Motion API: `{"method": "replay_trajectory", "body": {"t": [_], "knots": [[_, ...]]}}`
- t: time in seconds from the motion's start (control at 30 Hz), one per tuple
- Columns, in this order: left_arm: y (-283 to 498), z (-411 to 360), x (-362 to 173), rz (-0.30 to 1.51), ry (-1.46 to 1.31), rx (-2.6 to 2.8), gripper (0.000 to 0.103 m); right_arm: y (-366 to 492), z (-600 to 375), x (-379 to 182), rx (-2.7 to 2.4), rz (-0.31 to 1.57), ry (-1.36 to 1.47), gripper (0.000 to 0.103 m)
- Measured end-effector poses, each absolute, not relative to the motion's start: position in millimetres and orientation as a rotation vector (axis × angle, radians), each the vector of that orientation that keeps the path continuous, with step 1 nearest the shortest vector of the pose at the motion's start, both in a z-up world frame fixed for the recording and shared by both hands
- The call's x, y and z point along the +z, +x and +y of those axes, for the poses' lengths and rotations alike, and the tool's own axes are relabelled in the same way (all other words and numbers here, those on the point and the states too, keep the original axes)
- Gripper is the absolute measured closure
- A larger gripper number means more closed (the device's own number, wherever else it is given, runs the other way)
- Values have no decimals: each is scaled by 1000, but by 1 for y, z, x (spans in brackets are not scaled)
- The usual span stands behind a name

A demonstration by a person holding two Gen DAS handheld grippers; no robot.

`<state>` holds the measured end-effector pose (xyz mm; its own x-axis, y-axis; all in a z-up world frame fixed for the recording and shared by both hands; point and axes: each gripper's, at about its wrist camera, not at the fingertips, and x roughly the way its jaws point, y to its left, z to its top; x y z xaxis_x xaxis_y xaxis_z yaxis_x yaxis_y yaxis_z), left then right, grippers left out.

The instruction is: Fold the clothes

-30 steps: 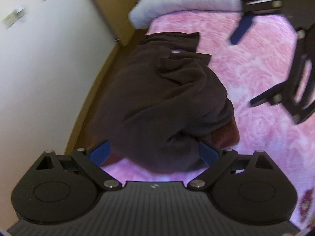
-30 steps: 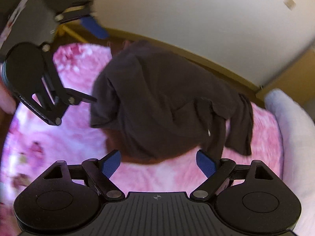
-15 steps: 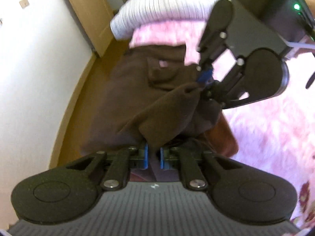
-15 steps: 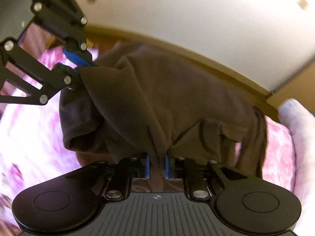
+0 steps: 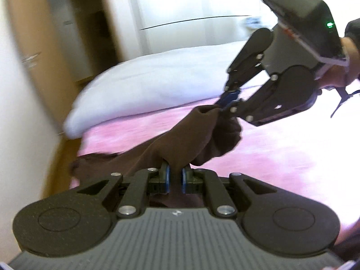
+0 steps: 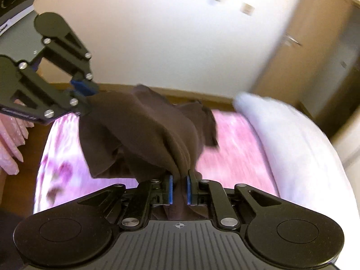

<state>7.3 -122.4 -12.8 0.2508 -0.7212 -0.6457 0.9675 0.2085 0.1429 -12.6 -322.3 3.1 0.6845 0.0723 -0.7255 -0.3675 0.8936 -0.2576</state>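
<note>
Left gripper (image 5: 175,176), right gripper (image 6: 179,187) each pinching brown garment (image 6: 144,135); blurred, apparently lifted.

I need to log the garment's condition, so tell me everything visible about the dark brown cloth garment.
The dark brown cloth garment looks soft, matte and plain, bunched in thick folds. It hangs stretched between the left gripper and right gripper, both shut on its fabric, above the pink patterned bedspread. Its far end droops toward the bed's edge.

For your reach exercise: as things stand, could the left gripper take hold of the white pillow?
Probably not. The left gripper is shut on the brown garment, as is the right gripper, and the pillow lies beyond the cloth. It would have to let go first.
</note>
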Motion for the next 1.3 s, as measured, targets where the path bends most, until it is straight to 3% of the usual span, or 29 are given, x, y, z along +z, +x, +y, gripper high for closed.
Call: {"method": "replay_trajectory", "body": {"t": [0.23,0.43,0.53,0.6,0.67,0.83,0.97,1.17,1.23,1.3], "knots": [[-163,-210,-48,682,561,-1588,94,-246,-400,-19,-22,956,-252,93],[-205,-243,-86,753,705,-1643,73,-347,-453,-82,-263,1238,-176,89],[-183,-244,-111,786,789,-1547,70,-366,-444,-104,-300,1351,-218,77],[-159,-240,-130,822,826,-1448,63,-367,-435,-106,-295,1339,-206,55],[-131,-236,-143,852,833,-1369,60,-363,-424,-105,-264,1312,-166,45],[-78,-234,-166,876,848,-1278,55,-326,-394,-119,-135,1280,-141,41],[-54,-255,-189,887,865,-1329,44,-281,-376,-162,-58,1287,-154,39],[-34,-293,-243,960,890,-1416,45,-247,-378,-192,-89,1323,-139,38],[-29,-300,-260,1005,901,-1423,52,-241,-387,-196,-128,1338,-119,38],[-29,-302,-271,1040,919,-1439,73,-239,-396,-201,-160,1361,-98,36]]}}
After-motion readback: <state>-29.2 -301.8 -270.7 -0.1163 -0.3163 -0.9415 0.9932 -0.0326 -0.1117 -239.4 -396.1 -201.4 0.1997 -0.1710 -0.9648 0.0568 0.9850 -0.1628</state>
